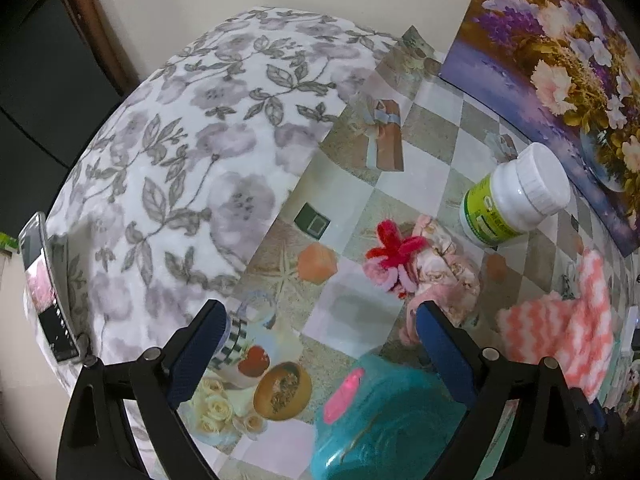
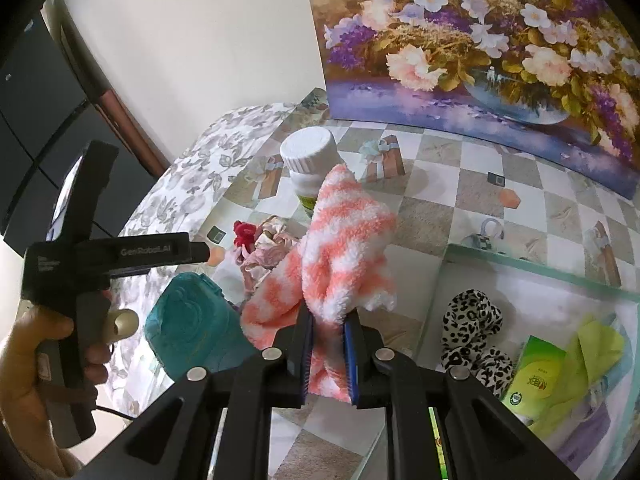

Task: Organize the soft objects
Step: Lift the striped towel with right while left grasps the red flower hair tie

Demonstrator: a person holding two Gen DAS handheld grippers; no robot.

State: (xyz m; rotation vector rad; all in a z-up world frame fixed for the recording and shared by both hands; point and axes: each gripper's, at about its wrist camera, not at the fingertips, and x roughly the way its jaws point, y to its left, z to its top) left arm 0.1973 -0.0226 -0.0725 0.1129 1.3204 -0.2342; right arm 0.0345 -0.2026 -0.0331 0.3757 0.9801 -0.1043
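the right gripper (image 2: pixel 326 354) had its fingers clamped on a pink-and-white fuzzy sock (image 2: pixel 344 256), which hung bunched above the patterned tablecloth (image 2: pixel 440 208). at four o'clock of it sat a pale green tray (image 2: pixel 540 268) holding a leopard-print scrunchie (image 2: pixel 472 328) and a green packet (image 2: pixel 532 380). the left gripper (image 1: pixel 320 352) hovered with fingers wide apart over a teal cloth (image 1: pixel 384 420). at twelve o'clock lay a pink floral fabric bundle (image 1: pixel 436 264) with a red scrunchie (image 1: pixel 390 246); at one o'clock, farther off, stood a white-capped bottle (image 1: pixel 516 196) before a flower painting (image 1: pixel 560 60).
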